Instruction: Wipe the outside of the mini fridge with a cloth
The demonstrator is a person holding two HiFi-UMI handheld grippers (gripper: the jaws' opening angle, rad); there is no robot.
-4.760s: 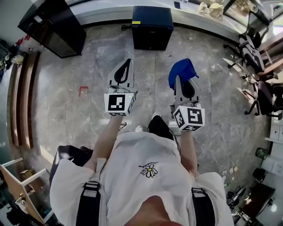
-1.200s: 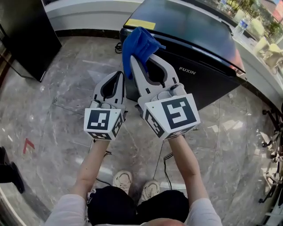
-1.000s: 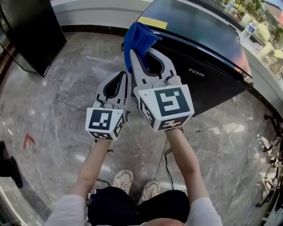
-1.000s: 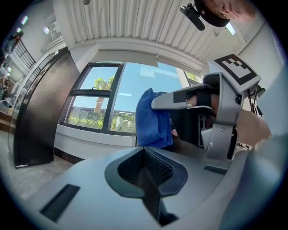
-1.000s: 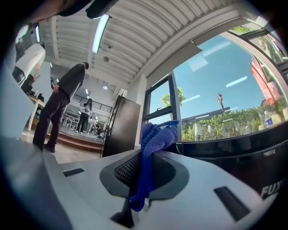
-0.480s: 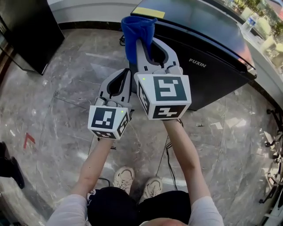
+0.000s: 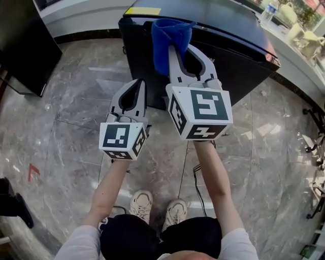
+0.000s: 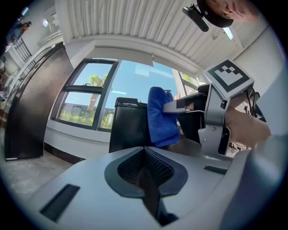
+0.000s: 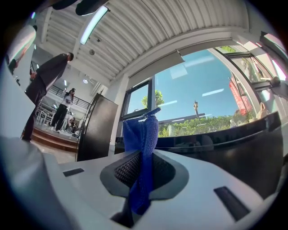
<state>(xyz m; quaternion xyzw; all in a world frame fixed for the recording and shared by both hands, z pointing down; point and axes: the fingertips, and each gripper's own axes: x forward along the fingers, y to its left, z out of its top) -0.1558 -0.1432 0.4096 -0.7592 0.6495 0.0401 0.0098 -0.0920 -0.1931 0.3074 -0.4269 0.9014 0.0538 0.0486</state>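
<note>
The black mini fridge (image 7: 238, 61) stands on the marble floor at the top of the head view, with a yellow sticker on its lid. A blue cloth (image 7: 170, 43) hangs over its upper front edge, pinched in my right gripper (image 7: 174, 50), which is shut on it. In the right gripper view the cloth (image 9: 140, 130) stands up between the jaws, the fridge lid (image 9: 252, 148) just beyond. My left gripper (image 7: 138, 84) is shut and holds nothing, lower left of the fridge front. The left gripper view shows the cloth (image 8: 162, 117) against the fridge (image 8: 128, 128).
A tall black cabinet (image 7: 20, 45) stands at the upper left, by a white ledge (image 7: 76, 18) under the windows. A bottle (image 7: 270, 8) and other items sit on a counter at the right. A cable (image 7: 199, 180) lies by my shoes (image 7: 139, 200). People (image 9: 49, 90) stand far off.
I have walked up to the mini fridge. In the last second my right gripper carried the cloth from beside the fridge's corner onto its upper front edge. The left gripper stayed low.
</note>
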